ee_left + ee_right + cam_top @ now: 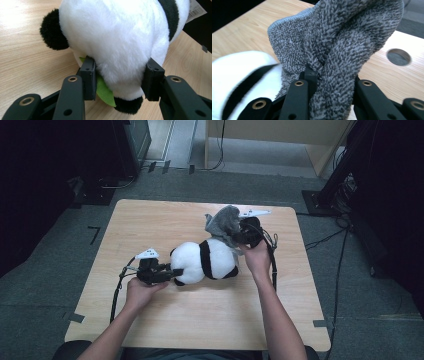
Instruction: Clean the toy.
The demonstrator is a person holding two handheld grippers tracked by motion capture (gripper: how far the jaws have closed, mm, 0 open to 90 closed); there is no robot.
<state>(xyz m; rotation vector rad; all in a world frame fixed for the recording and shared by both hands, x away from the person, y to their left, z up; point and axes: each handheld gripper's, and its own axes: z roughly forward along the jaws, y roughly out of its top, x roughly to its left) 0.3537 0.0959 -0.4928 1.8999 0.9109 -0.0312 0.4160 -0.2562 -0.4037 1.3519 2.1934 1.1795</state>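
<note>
**Panda pinned at the left, grey cloth pinched at the right**

Lying on its side near the middle of the wooden table: a black-and-white toy panda, one end toward the left, the other toward the far right. At its left end, the left gripper, held low and level, pointing right. Seen in the left gripper view, both jaws pressed into the white plush, one on each side of the rounded end, squeezing it between the pads. Trapped against the left-hand jaw there, a green felt leaf; just below, a small black paw; farther left, another black tuft resting on the table.

At the panda's far right end, the right gripper, clamped on a grey cloth. In the right gripper view, bunched folds of the cloth rising from between the jaws, gripped tight, hanging just over the panda's white-and-black body. Beyond, a round hole in the tabletop.
</note>
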